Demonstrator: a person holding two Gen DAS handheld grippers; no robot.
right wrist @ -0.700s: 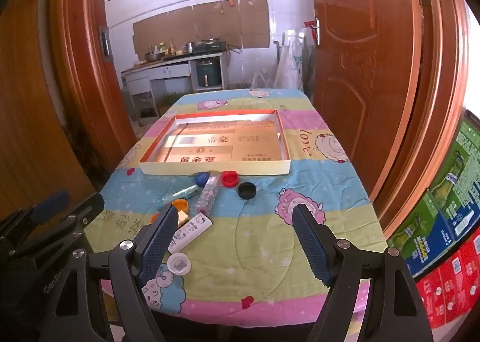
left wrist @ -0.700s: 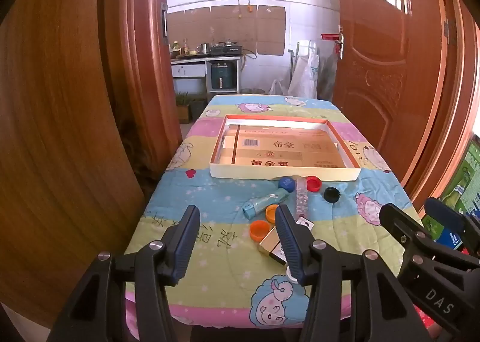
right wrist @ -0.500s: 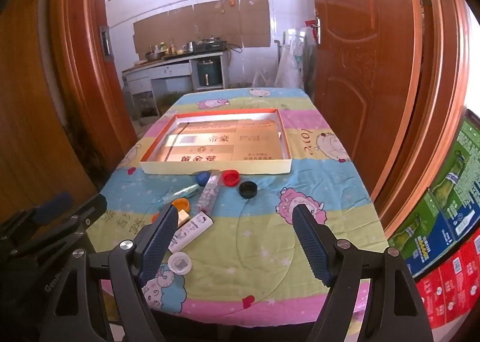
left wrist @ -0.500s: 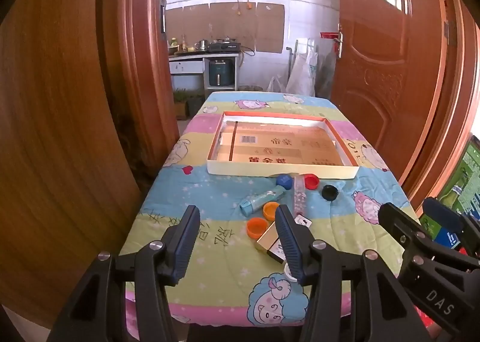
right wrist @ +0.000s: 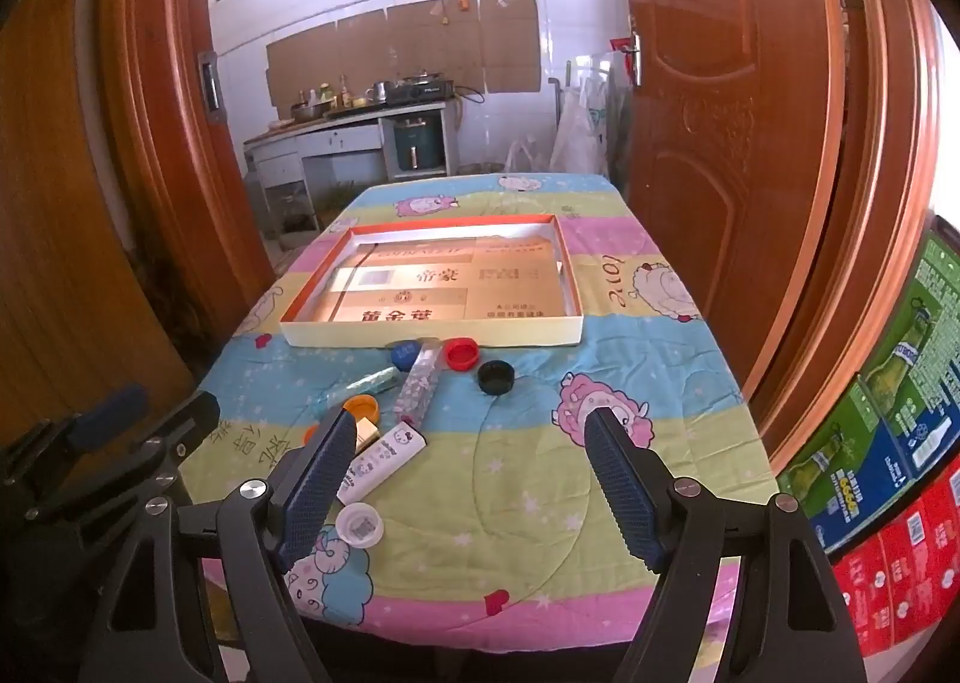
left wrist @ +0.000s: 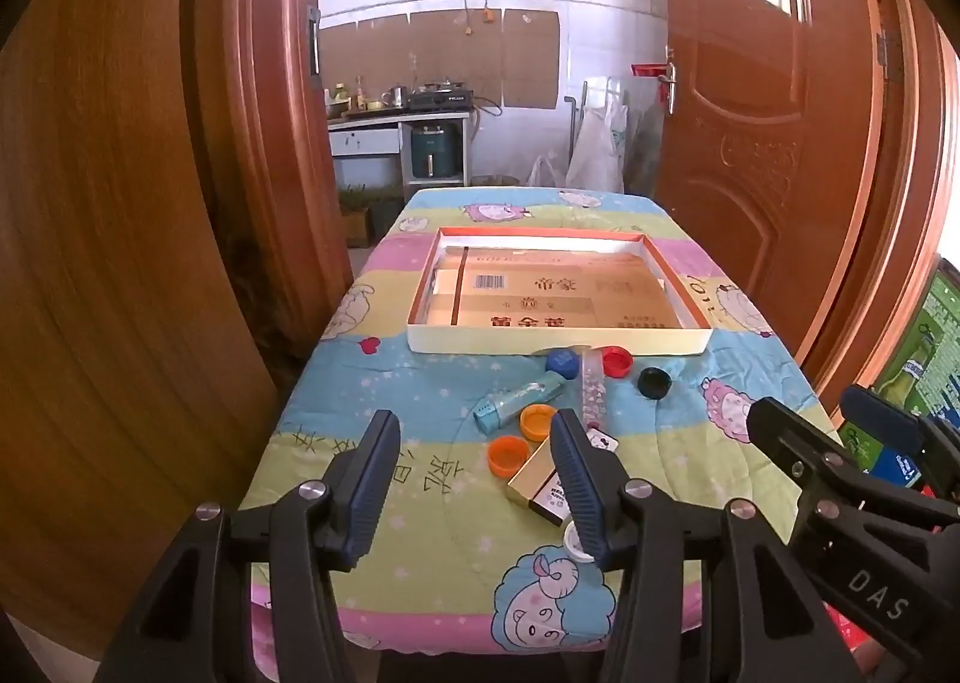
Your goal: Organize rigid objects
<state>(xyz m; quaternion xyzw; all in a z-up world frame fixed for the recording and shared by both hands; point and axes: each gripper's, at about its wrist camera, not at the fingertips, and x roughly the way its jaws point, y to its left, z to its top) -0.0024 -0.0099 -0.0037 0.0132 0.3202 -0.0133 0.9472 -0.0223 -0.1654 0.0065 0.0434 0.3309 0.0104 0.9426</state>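
On the left I hold my left gripper [left wrist: 474, 479] empty, jaws apart, above the table's near edge. The caps, tubes and small boxes [right wrist: 414, 383] sit scattered mid-table, just near of the empty cardboard tray [right wrist: 432, 332], I judge their destination. My right gripper [right wrist: 468, 479] hangs wide open and empty, ready to pick.

Pastel striped tablecloth [right wrist: 630, 491] with cartoon sheep; white tray [right wrist: 432, 332] with orange rim; red cap [right wrist: 462, 353], black cap [right wrist: 496, 376].

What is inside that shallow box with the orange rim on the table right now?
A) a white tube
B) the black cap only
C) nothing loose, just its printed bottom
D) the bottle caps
C: the box shows only its printed bottom; caps and tubes lie on the tablecloth before it.
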